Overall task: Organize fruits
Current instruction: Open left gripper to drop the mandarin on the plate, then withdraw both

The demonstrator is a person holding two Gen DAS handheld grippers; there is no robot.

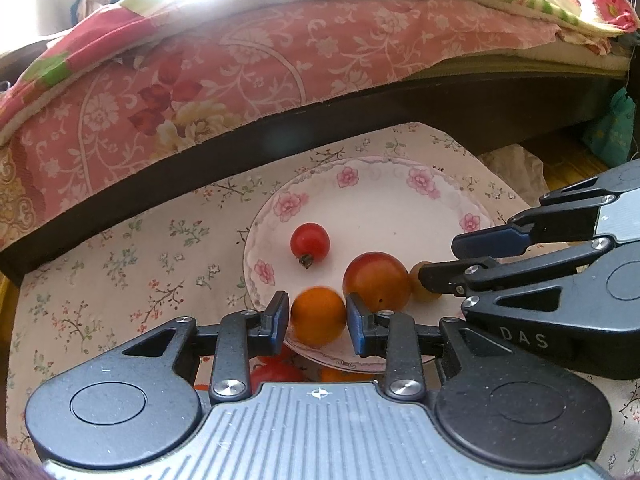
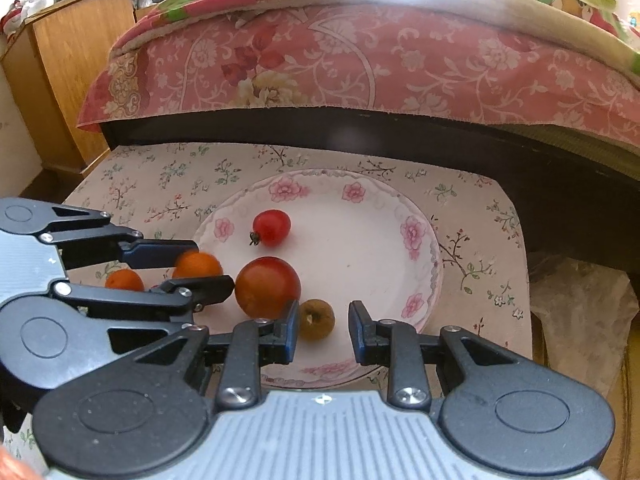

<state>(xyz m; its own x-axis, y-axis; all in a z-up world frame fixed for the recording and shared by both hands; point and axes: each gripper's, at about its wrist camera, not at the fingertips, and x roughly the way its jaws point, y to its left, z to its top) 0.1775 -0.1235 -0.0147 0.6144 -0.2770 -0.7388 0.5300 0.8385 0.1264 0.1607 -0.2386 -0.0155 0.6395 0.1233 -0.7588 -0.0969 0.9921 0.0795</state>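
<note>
Closest in, the left tool [image 1: 318, 318] is closed on an orange fruit [image 1: 318, 308], a pad against each side, at the near rim of the plate [image 1: 348, 176]. Below that rim, more red and orange fruit shows on the table [image 1: 120, 272], mostly hidden by the tool. Another orange fruit [image 2: 124, 280] lies on the cloth left of the plate, apart from its rim.

The right tool [image 2: 324, 328] reaches over the plate's near right part. Its jaws stand only narrowly parted and grip nothing: a small brown fruit [image 2: 317, 319] sits on the plate against the left finger, with a clear gap to the right one.

Also on the plate, a large red-orange tomato [image 1: 376, 282] sits just left of the brown fruit, and a small red tomato [image 1: 310, 242] lies farther in, well apart from the rim. The plate's far half is bare.

Left of the plate the cloth is open. Beyond it, the table's far edge runs under the dark frame of a bed [image 1: 240, 80]. A wooden cabinet [image 2: 72, 80] stands far left.
</note>
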